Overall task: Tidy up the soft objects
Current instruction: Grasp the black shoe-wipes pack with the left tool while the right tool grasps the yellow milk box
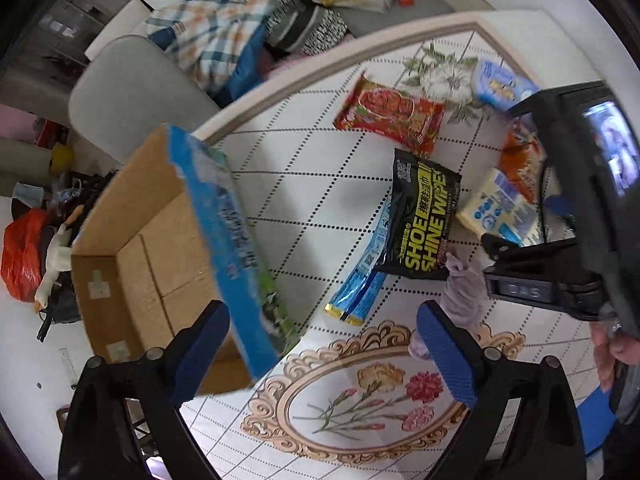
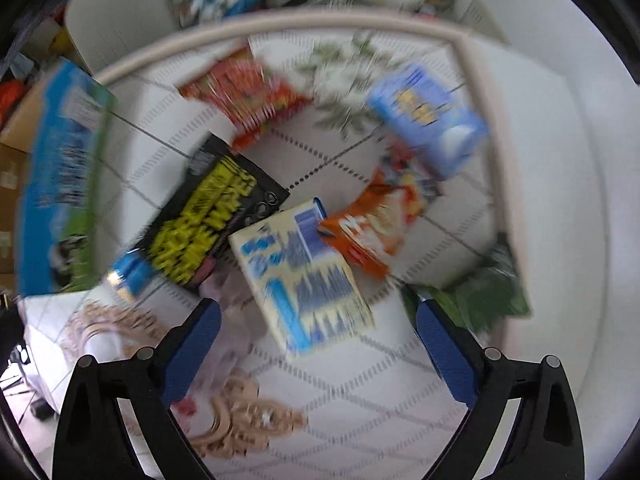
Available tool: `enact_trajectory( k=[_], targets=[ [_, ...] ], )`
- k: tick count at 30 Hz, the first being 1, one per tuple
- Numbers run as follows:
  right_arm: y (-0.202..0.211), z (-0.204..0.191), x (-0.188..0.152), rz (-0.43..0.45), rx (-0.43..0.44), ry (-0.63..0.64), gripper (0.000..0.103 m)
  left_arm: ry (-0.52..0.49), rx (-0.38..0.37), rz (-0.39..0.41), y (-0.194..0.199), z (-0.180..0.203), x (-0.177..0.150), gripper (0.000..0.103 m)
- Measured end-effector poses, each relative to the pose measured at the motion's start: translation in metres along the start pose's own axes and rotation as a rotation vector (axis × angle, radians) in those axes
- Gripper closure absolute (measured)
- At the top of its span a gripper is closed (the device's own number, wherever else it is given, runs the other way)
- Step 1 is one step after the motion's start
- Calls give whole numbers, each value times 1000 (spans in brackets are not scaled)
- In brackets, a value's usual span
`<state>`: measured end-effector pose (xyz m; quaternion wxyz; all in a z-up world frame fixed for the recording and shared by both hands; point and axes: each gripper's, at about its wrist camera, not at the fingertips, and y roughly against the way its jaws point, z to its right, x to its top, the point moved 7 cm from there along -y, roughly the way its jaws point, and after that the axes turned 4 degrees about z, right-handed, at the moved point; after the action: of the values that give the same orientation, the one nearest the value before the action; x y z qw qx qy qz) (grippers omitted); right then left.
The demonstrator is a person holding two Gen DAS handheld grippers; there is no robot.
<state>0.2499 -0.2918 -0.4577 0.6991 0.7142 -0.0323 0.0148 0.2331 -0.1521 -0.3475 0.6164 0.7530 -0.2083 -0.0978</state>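
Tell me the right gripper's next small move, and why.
Probably ease the right gripper forward and down over the pale yellow-and-blue pack. Its jaws stand open and empty, and that pack lies just ahead between the fingers. The view is blurred, so steady it first.

Packets crowd the table's (image 1: 304, 184) far right — bare cloth beside the box (image 1: 160, 248).
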Motion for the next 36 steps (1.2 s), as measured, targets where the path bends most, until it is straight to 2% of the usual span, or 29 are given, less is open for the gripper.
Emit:
enact_trajectory(
  k=[1,2,3,6,8,13,17,18,19,20,27,36],
  targets=[
    [-12,-1,0,-34,17,-5,16,-3,-5,-8,-5,2,3,7],
    [-24,-1,-2,-69,31,-10,25,-4,-15,-14,-12,5,6,7],
    [-29,1,-5,-77,34,-19,26,-3,-26,-22,-17,8,9,7],
    [-31,18,-14,-100,39,-96,28,-10,-68,-39,-32,23,19,9],
    [-32,38,-24,-114,33,-170,28,-19,-91,-56,-41,35,24,17],
    [-40,67,-45,-143,88,-294,26,-74,-134,-140,-80,72,43,18],
    [-45,70,-50,-142,100,-311,26,-128,-85,-209,-110,87,49,18],
    [-46,69,-52,-140,95,-311,26,-131,-85,-211,-114,88,50,21],
    [-46,69,-52,-138,89,-310,26,-131,-85,-214,-116,89,50,44],
    [-47,68,-53,-137,82,-307,26,-123,-85,-222,-118,88,49,47],
    [-41,59,-63,-118,55,-296,30,-7,-140,-200,-103,71,46,52],
    [-1,63,-73,-68,162,-360,33,143,-255,-134,-62,29,42,53]
  ],
)
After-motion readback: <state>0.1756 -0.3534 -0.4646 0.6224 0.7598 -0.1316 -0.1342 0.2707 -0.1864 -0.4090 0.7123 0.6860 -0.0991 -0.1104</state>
